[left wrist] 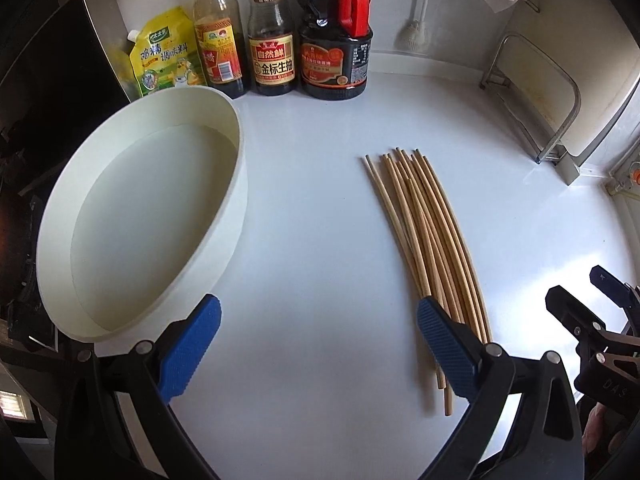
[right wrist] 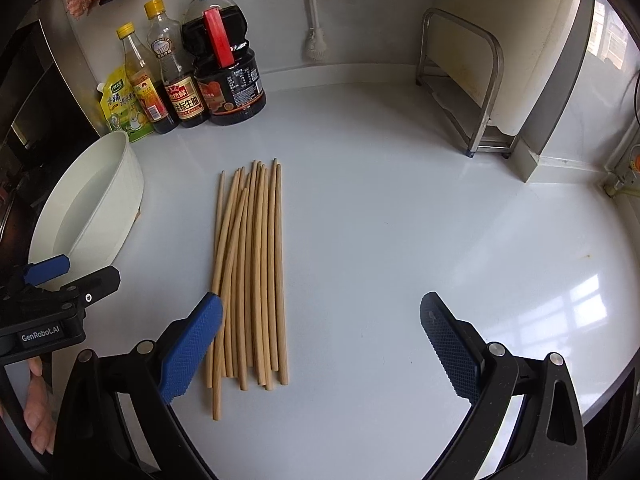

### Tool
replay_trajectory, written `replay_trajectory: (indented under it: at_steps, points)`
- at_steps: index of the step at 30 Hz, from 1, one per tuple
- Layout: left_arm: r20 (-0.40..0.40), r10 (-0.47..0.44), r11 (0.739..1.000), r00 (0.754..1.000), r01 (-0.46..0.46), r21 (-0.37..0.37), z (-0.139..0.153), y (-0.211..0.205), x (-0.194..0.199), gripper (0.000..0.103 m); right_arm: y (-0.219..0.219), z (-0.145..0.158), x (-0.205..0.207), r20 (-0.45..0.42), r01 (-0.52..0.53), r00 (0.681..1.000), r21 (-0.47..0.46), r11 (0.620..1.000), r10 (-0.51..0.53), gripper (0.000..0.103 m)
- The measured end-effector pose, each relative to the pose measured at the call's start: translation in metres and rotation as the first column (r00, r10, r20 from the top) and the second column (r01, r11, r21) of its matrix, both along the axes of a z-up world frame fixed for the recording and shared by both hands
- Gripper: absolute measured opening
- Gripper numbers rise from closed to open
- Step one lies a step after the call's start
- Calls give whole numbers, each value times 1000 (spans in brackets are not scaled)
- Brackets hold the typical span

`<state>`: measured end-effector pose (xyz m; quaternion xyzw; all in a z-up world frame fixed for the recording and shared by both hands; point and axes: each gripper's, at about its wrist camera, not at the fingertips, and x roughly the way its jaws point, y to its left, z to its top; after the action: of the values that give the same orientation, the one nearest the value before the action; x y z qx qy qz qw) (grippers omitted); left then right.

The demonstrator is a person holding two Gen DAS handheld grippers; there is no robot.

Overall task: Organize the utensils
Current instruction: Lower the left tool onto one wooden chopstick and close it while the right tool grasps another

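Observation:
A loose bundle of several wooden chopsticks lies flat on the white counter, also in the right wrist view. A white oval container stands to their left, empty, and shows in the right wrist view. My left gripper is open and empty, hovering between container and chopsticks, its right finger over the chopsticks' near ends. My right gripper is open and empty, its left finger beside the bundle's near end. It also shows at the left wrist view's right edge.
Three sauce bottles and a yellow seasoning pouch stand at the back by the wall. A metal rack stands at the back right. A dish brush hangs on the wall. The counter edge curves at the right.

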<state>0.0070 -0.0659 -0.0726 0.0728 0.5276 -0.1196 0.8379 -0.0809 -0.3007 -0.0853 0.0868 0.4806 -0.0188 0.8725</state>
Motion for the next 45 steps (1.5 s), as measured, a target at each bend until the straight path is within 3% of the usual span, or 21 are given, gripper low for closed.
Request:
replay_trajectory:
  at_steps: [9, 14, 19, 45]
  points:
    - [-57, 68, 997, 996, -70, -29, -40, -4, 13, 97, -12, -45, 27, -10, -13, 1000, 13, 1000, 13, 95]
    - [-23, 73, 997, 997, -73, -16, -45, -13, 17, 97, -9, -63, 41, -27, -31, 999, 9, 999, 31, 95]
    - [5, 60, 998, 998, -60, -15, -49, -18, 19, 97, -6, -67, 47, -8, -38, 999, -4, 999, 38, 95]
    - [-68, 53, 998, 996, -56, -40, -73, -35, 18, 97, -9, -81, 47, -43, -75, 997, -83, 994, 71, 95]
